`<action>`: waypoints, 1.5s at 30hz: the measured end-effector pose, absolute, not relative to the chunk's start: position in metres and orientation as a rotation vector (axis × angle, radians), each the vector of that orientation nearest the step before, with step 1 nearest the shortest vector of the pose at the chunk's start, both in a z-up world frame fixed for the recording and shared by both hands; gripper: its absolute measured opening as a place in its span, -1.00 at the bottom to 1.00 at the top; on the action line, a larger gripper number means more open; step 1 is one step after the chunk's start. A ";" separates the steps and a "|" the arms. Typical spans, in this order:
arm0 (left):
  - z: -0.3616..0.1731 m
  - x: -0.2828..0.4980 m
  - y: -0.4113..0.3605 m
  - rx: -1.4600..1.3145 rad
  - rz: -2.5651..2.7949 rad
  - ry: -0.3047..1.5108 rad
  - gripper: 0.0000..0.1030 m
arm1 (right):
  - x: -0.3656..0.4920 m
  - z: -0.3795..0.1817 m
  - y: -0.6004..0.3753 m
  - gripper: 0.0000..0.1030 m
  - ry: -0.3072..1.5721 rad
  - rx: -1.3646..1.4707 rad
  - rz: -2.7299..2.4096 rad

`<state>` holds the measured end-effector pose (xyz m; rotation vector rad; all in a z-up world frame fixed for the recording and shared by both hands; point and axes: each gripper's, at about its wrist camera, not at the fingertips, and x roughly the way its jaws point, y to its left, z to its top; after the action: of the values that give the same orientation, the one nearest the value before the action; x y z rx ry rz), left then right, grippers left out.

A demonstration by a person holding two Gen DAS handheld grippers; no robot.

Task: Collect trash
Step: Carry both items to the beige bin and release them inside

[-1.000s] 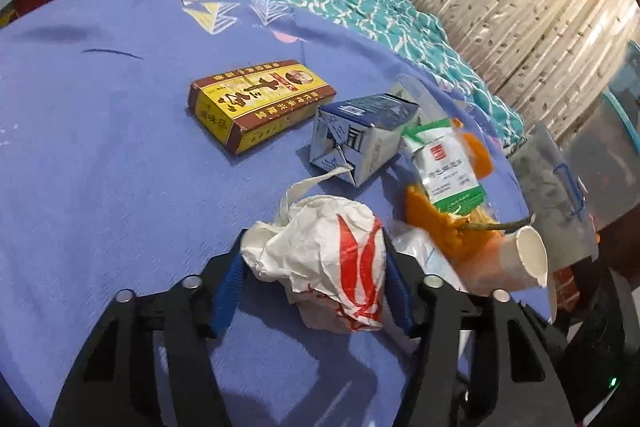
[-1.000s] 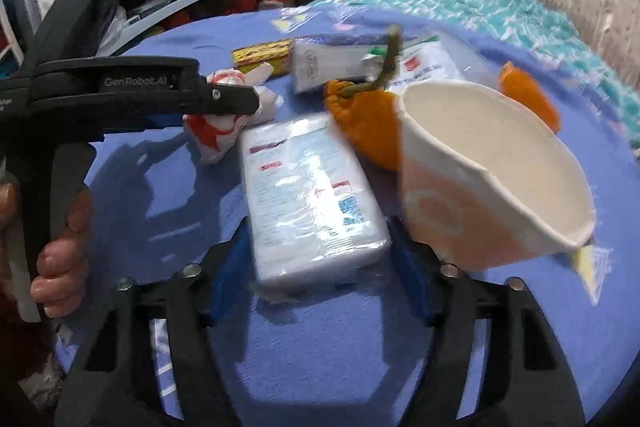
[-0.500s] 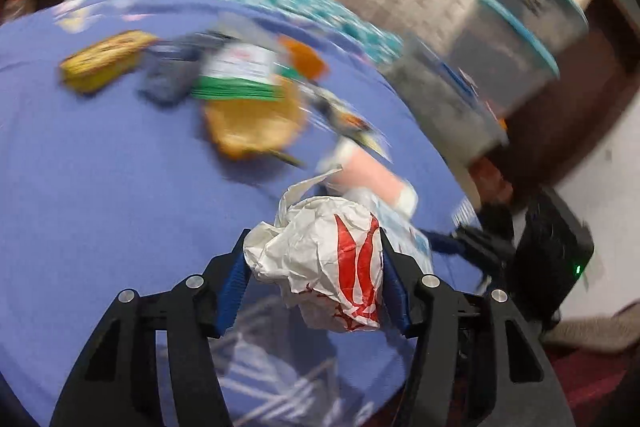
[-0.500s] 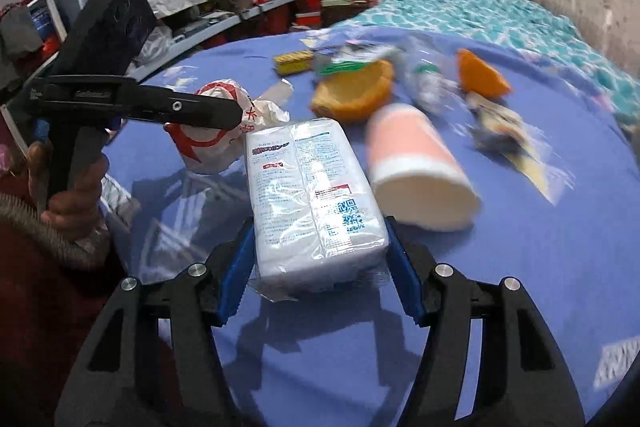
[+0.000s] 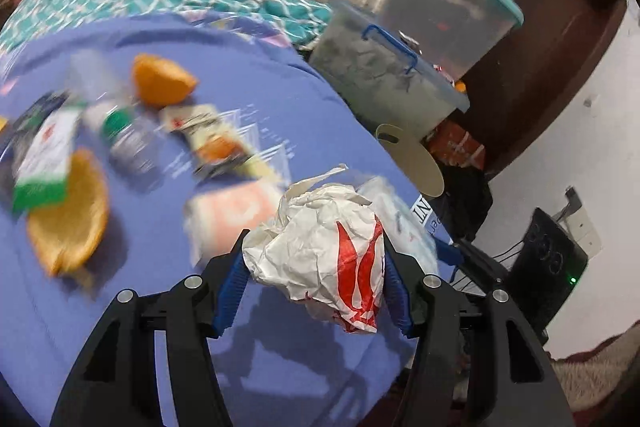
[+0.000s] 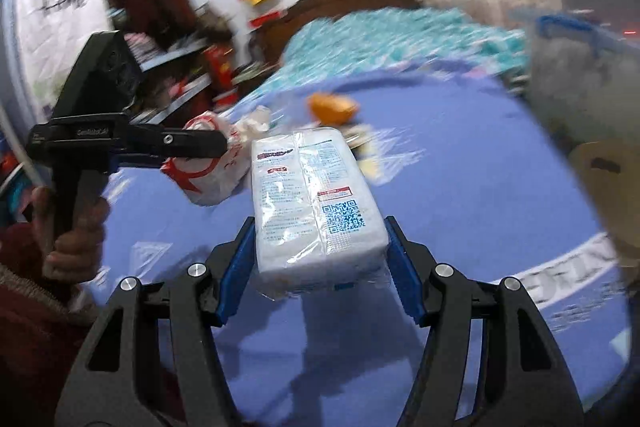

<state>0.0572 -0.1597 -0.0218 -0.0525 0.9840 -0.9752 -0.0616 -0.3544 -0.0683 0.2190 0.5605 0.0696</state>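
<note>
My left gripper (image 5: 316,267) clamped on a crumpled paper bag (image 5: 324,247), my right gripper (image 6: 320,251) gripping a tissue pack (image 6: 316,199) — both lifted above the blue bedspread (image 6: 460,167), orange peel (image 5: 162,81) behind.

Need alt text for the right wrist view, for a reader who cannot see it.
The right tool grips a white plastic-wrapped tissue pack between its blue pads above a purple tablecloth. To the left, a hand holds the left tool, clamped on a crumpled white-and-red bag; an orange peel lies beyond, blurred.

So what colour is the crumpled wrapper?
The crumpled wrapper is white with red markings, clearest from the left wrist.
</note>
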 end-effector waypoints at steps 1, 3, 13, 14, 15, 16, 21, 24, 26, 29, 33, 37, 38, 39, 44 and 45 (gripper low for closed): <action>-0.023 0.059 -0.173 -0.033 -0.980 0.994 0.09 | -0.061 -0.071 -0.364 0.23 0.567 0.230 0.034; -0.033 0.063 -0.209 0.005 -0.993 1.024 0.09 | -0.059 -0.079 -0.386 0.23 0.595 0.252 -0.055; -0.095 0.067 -0.308 0.194 -0.886 1.113 0.39 | -0.048 -0.112 -0.441 0.53 0.728 0.237 -0.220; -0.095 0.064 -0.310 0.212 -0.880 1.105 0.44 | -0.047 -0.114 -0.442 0.56 0.728 0.243 -0.212; -0.095 0.061 -0.311 0.234 -0.875 1.090 0.47 | -0.044 -0.116 -0.444 0.56 0.732 0.243 -0.203; -0.094 0.060 -0.311 0.252 -0.873 1.076 0.47 | -0.044 -0.119 -0.446 0.56 0.735 0.240 -0.196; -0.093 0.057 -0.327 0.289 -0.905 1.075 -0.01 | -0.059 -0.120 -0.452 0.23 0.694 0.247 -0.172; -0.088 0.059 -0.347 0.280 -0.960 1.103 -0.05 | -0.073 -0.109 -0.477 0.22 0.613 0.305 -0.250; -0.083 0.062 -0.367 0.276 -0.989 1.123 -0.05 | -0.079 -0.101 -0.505 0.22 0.571 0.355 -0.320; -0.077 0.067 -0.405 0.260 -1.055 1.137 -0.04 | -0.083 -0.097 -0.547 0.24 0.543 0.453 -0.378; -0.070 0.078 -0.474 0.228 -1.151 1.167 -0.01 | -0.086 -0.101 -0.601 0.29 0.537 0.573 -0.486; -0.074 0.077 -0.530 0.223 -1.183 1.192 0.31 | -0.083 -0.108 -0.632 0.57 0.541 0.637 -0.554; -0.077 0.076 -0.540 0.236 -1.179 1.196 0.66 | -0.086 -0.107 -0.635 0.66 0.523 0.642 -0.581; -0.082 0.077 -0.551 0.253 -1.146 1.201 0.75 | -0.090 -0.107 -0.635 0.66 0.510 0.643 -0.597; -0.080 0.078 -0.542 0.197 -1.133 1.215 0.75 | -0.108 -0.097 -0.626 0.66 0.442 0.617 -0.634; -0.075 0.077 -0.530 0.188 -1.132 1.199 0.75 | -0.109 -0.096 -0.622 0.66 0.442 0.613 -0.632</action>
<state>0.0775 -0.5303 -0.0746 0.1884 1.1990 -1.1325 -0.1086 -0.6221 -0.0960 0.6132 0.4419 -0.6319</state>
